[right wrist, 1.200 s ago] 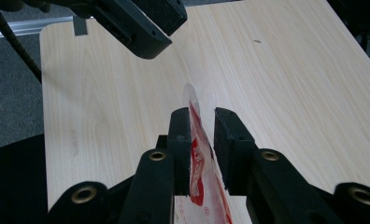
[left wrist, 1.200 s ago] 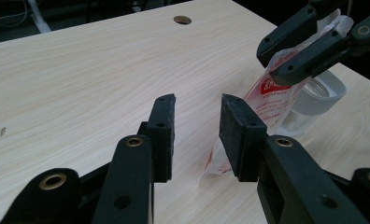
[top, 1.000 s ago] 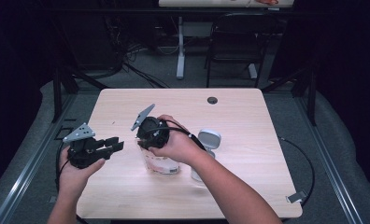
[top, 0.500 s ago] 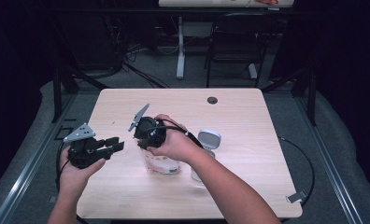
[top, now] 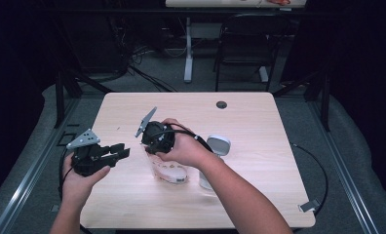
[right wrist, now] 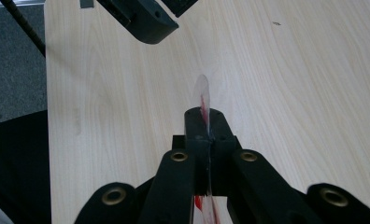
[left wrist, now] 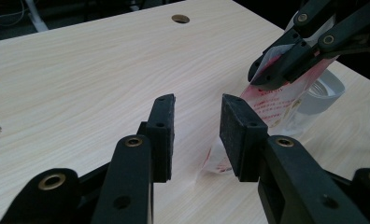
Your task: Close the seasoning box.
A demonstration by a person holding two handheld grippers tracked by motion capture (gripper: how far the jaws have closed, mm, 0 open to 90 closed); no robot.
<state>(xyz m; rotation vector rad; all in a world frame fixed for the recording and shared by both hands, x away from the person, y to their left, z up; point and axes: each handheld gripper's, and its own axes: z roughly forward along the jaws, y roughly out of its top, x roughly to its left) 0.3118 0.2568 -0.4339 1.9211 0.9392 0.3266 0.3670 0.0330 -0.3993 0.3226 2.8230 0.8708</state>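
- Over the middle of the wooden table point(top: 259, 122), the right gripper point(top: 151, 144) is pinching the top edge of a clear plastic bag with red print point(top: 169, 170), its jaws having just been closing flat onto the film.
- The right hand point(top: 181, 146) is reaching in from the lower right, wrist bent, gripper angled downward.
- The bag is standing on the table beside a white jar point(top: 215, 148).
- At the left edge, the left gripper point(top: 118, 153) is pointing level toward the bag, jaws parted around nothing.
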